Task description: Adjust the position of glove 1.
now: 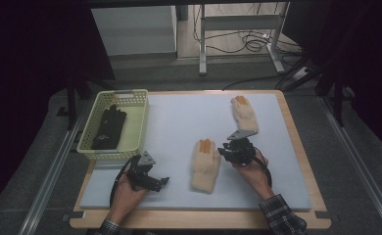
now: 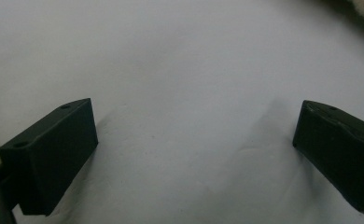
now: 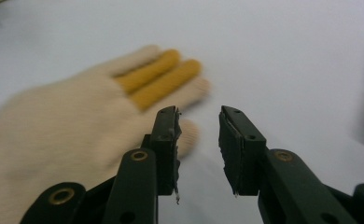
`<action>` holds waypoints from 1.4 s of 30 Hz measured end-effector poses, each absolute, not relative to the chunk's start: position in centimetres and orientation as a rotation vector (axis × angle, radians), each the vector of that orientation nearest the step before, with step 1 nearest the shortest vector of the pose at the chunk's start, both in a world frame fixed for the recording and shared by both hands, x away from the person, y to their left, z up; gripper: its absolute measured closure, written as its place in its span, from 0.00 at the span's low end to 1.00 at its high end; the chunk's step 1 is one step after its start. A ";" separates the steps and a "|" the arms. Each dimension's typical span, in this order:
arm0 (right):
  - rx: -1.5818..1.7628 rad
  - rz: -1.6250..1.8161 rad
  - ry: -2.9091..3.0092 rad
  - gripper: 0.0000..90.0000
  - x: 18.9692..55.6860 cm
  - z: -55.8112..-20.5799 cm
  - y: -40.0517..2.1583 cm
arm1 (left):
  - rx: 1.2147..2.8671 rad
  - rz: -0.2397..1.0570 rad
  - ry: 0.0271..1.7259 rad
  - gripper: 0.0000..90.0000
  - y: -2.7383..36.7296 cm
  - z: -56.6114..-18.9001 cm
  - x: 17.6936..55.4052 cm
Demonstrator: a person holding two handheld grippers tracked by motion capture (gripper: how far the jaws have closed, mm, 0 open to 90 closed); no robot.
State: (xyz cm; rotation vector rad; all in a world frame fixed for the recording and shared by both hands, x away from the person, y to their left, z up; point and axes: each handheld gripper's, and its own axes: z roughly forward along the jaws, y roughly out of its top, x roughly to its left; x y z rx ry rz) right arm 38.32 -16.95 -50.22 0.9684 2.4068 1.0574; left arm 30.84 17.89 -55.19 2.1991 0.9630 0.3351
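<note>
Two cream knit gloves with orange fingers lie flat on the white mat [image 1: 179, 127]. The near glove [image 1: 205, 165] sits at mat centre, fingers pointing far, cuff toward us. The far glove [image 1: 244, 114] lies toward the far right edge, well apart from the first. A yellow basket [image 1: 139, 128] stands at the left edge with a black glove [image 1: 109, 128] inside.

Right gripper [image 1: 226, 149] hovers just right of the near glove, at finger level. In the right gripper view its jaws stand a little apart with nothing between them; the near glove [image 3: 77, 126] lies just left of the left jaw, not touching as far as we can tell. Left gripper [image 1: 163, 181] rests low on the mat, near left of that glove; in the left gripper view its jaws are spread wide over bare mat [image 2: 185, 70], holding nothing.

Our judgement on handling: the glove is light, soft and limp, with no stiffness. It will sag and fold from whatever point is pinched, and the knit gives good friction, so slip is unlikely. Not fragile. Best hold looks like the cuff or the side edge of the palm, pinching both layers. Taking it by one fingertip would let it dangle and swing. The jaws must come down to mat level to get under the fabric edge.
</note>
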 end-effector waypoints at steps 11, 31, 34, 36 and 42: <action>1.090 1.011 2.292 0.72 42.3 -49.8 -21.6 | 2.199 0.335 0.963 0.00 17.9 -55.2 30.8; 1.181 0.827 2.164 0.73 48.8 -52.0 -22.6 | 2.201 0.334 0.961 0.00 17.9 -55.2 30.9; 1.224 0.835 2.148 0.87 48.8 -51.7 -22.5 | 2.201 0.334 0.961 0.00 17.9 -55.2 30.8; 1.259 0.868 2.158 0.88 48.5 -50.9 -22.7 | 2.201 0.333 0.961 0.00 17.9 -55.2 30.9; 1.272 1.023 2.187 0.88 46.2 -48.3 -22.4 | 2.198 0.334 0.964 0.00 17.9 -55.2 30.8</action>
